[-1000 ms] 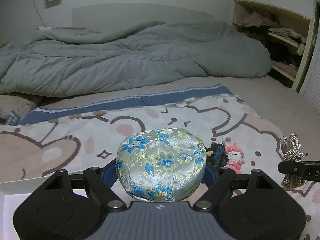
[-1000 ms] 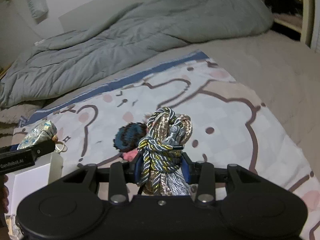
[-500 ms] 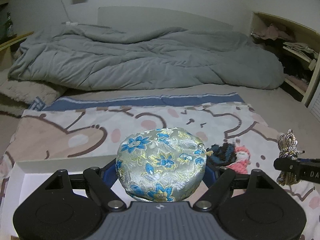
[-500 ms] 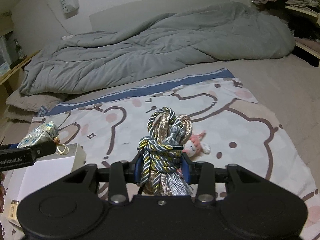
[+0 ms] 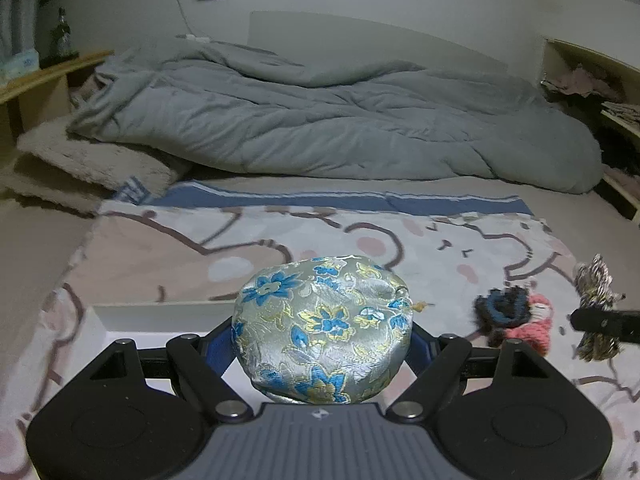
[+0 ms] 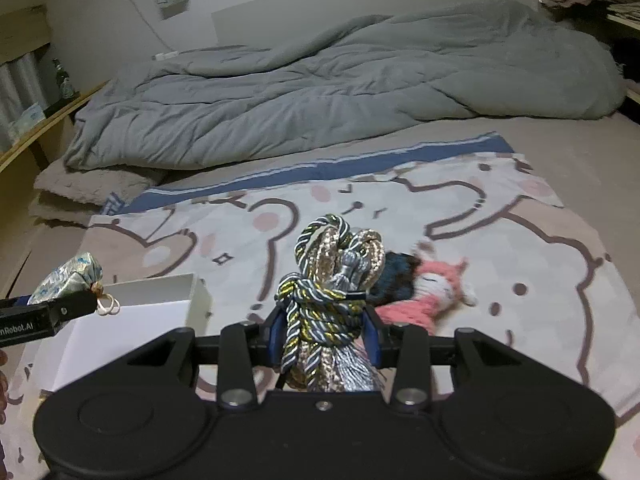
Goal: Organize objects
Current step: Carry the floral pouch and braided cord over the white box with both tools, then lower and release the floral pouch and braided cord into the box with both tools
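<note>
Now the left gripper (image 5: 322,344) has its jaws closed on a pouch (image 5: 322,328), a round brocade bag in silver with blue and yellow flowers. The pouch bulges between the blue pads and is held up over the near wall of a white box (image 5: 160,312). In the right wrist view the same pouch (image 6: 68,278) shows at the left edge, clamped in the left gripper, with a small loop of pale cord (image 6: 108,306) hanging from it above the box (image 6: 128,324).

The right gripper (image 6: 324,332) has its jaws closed on a rope bundle (image 6: 328,300), a knot of twisted cords in grey, gold and dark blue with a silvery tassel hanging below the pads. From the left wrist view the bundle (image 5: 596,304) appears at the far right, well apart from the pouch.

Between the two, a pink knitted doll (image 6: 432,292) lies on its side on a bear-print blanket (image 6: 520,248), touching a dark blue yarn piece (image 6: 396,276) just behind the rope bundle. The left view shows the doll (image 5: 532,324) to the right of the pouch, slightly blurred.

The blanket lies on a bed (image 5: 568,204), and a rumpled grey duvet (image 5: 320,128) is piled across its far end.
</note>
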Motion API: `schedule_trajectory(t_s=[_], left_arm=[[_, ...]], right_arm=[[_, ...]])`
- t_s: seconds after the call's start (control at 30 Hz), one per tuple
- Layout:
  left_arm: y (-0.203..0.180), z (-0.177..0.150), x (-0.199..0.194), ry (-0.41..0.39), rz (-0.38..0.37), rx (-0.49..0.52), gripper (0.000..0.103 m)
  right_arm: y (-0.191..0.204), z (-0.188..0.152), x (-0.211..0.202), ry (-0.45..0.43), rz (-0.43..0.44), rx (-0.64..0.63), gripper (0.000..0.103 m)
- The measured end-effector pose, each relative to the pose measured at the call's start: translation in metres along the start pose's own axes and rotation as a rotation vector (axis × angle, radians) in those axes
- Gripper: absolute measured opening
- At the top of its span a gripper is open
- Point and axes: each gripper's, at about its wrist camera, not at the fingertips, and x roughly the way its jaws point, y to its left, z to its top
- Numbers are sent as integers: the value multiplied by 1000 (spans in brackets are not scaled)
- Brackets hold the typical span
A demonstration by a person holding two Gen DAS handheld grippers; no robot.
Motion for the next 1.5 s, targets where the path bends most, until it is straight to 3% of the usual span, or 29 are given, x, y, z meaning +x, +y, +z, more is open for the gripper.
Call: schedule_trajectory(t_s=[0.5, 0.7, 1.0, 1.23, 1.5], left_arm=[[83, -5, -11, 16, 83, -46, 82], [116, -10, -5, 35, 150, -58, 82], [148, -22, 9, 79, 162, -61, 82], [164, -40, 20, 120, 151, -4, 82], [176, -58, 35, 154, 167, 42, 83]], right_arm=[[111, 19, 26, 32, 149, -89, 40], [166, 18, 35, 54, 186, -158, 40], [232, 9, 56, 90, 264, -230, 40], [260, -23, 91, 163, 333, -257, 40], [262, -51, 127, 247, 373, -189, 40]])
